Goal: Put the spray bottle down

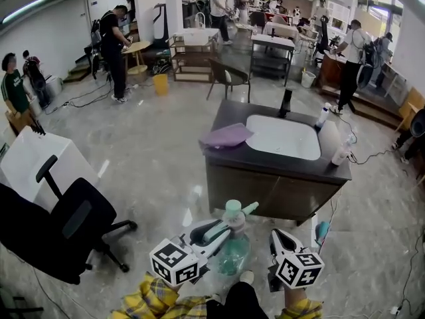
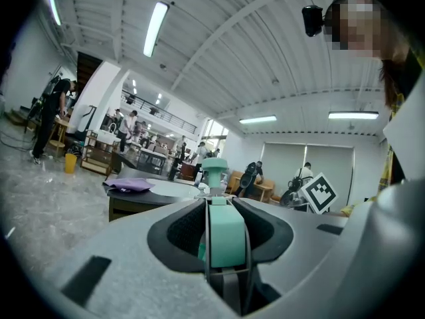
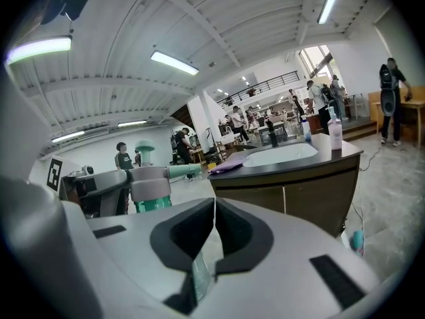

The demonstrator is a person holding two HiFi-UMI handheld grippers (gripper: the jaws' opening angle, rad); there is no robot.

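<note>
A translucent green spray bottle point(image 1: 234, 250) with a pale green trigger head hangs low in the head view, in front of the person. My left gripper point(image 1: 224, 230) is shut on its neck, and in the left gripper view the green neck point(image 2: 224, 234) fills the gap between the jaws, with the head point(image 2: 214, 171) sticking up beyond. My right gripper point(image 1: 278, 235) is just right of the bottle and apart from it, shut with nothing held. In the right gripper view its tips meet point(image 3: 213, 203), and the bottle point(image 3: 151, 193) shows at the left.
A dark vanity cabinet point(image 1: 272, 178) with a white sink point(image 1: 282, 137) stands ahead, bearing a purple cloth point(image 1: 227, 136) and bottles point(image 1: 341, 153). A black office chair point(image 1: 63, 228) and white table point(image 1: 33, 161) are at the left. Cables lie on the floor; people stand further off.
</note>
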